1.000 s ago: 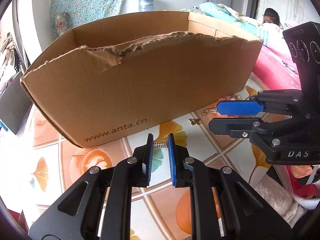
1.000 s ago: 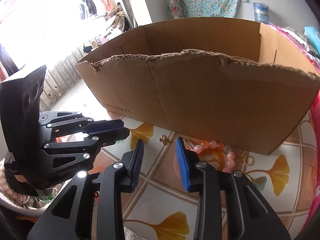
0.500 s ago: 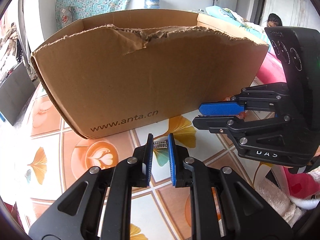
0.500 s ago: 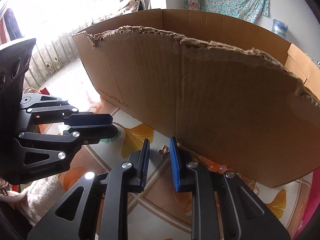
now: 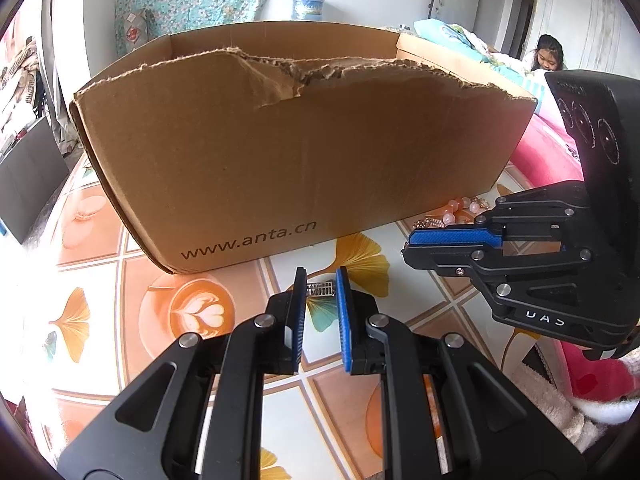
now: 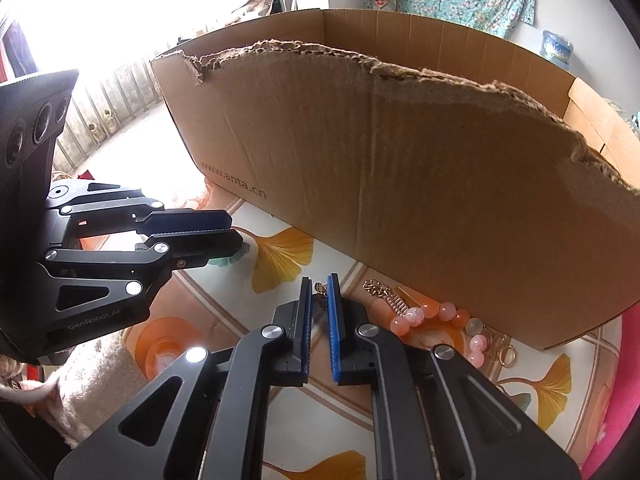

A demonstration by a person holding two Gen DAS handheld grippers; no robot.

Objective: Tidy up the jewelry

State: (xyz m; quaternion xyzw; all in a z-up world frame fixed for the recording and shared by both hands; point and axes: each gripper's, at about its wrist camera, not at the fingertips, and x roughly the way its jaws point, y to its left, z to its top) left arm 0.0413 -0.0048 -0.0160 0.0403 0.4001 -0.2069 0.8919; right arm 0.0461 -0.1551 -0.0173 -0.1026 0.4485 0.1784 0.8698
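A torn brown cardboard box (image 5: 300,168) (image 6: 400,200) stands on the tile-patterned table (image 5: 192,308). My left gripper (image 5: 319,280) (image 6: 236,232) is shut on a small ribbed silver piece (image 5: 319,289), held just above the tabletop in front of the box. To its right, my right gripper (image 6: 319,284) (image 5: 408,246) has its jaws closed in on a small gold butterfly charm (image 6: 320,296) lying by the box's foot. A pink bead bracelet (image 6: 440,312) (image 5: 460,206), a gold chain (image 6: 376,288) and gold rings (image 6: 504,350) lie along the box wall.
The box's near wall rises high and ragged right in front of both grippers. Pink bedding (image 5: 548,156) borders the table on the right, with a person (image 5: 548,54) sitting far behind it. A fluffy beige sleeve (image 6: 92,372) shows under the left gripper.
My right gripper's jaws have narrowed from wide apart to closed around the butterfly charm and moved closer to the box. The left gripper keeps the same grip on the silver piece.
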